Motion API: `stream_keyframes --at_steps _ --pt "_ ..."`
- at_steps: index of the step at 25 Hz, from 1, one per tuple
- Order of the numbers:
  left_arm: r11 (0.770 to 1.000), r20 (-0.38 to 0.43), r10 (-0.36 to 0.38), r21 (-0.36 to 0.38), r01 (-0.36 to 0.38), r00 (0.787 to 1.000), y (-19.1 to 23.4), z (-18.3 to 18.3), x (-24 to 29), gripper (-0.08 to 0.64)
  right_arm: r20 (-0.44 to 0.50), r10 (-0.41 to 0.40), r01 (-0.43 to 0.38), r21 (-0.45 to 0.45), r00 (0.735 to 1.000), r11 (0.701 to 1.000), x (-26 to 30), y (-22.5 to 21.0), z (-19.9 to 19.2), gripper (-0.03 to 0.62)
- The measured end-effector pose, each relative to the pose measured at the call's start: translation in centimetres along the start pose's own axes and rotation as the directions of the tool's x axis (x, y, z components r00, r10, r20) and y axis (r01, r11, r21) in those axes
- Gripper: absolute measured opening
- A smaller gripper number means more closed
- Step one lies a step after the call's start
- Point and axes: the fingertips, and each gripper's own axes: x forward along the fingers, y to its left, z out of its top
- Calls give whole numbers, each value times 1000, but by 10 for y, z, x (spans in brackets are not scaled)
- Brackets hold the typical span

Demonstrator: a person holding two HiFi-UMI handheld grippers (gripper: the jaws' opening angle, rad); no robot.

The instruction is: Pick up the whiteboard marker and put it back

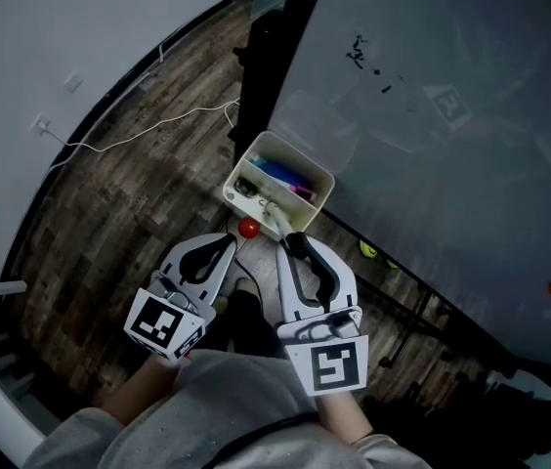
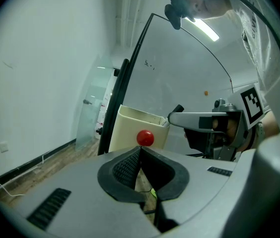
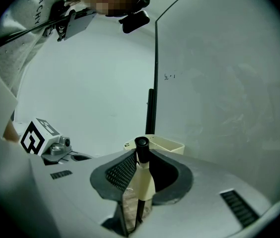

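Marker (image 3: 143, 180) sits clamped between the right gripper's (image 3: 139, 155) jaws, near the tray (image 1: 322, 176). The left gripper's (image 2: 140, 151) jaws are closed, empty.

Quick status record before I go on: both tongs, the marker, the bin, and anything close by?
left tongs: shut, nothing between them
right tongs: shut on the whiteboard marker, its black end at the tips
cream bin: at the edge of the whiteboard, just ahead of both tongs; blue and pink items inside
red ball: just beyond the left tips, in front of the bin; contact unclear
marker placement: not yet in the bin
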Motion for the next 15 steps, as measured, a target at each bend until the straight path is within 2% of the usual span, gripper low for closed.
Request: stream_keyframes --at_steps 15 --pt "1000 -2 -16 1 16 1000 -5 -2 -3 15 -6 -20 21 24 1000 1000 -6 -1 -5 75"
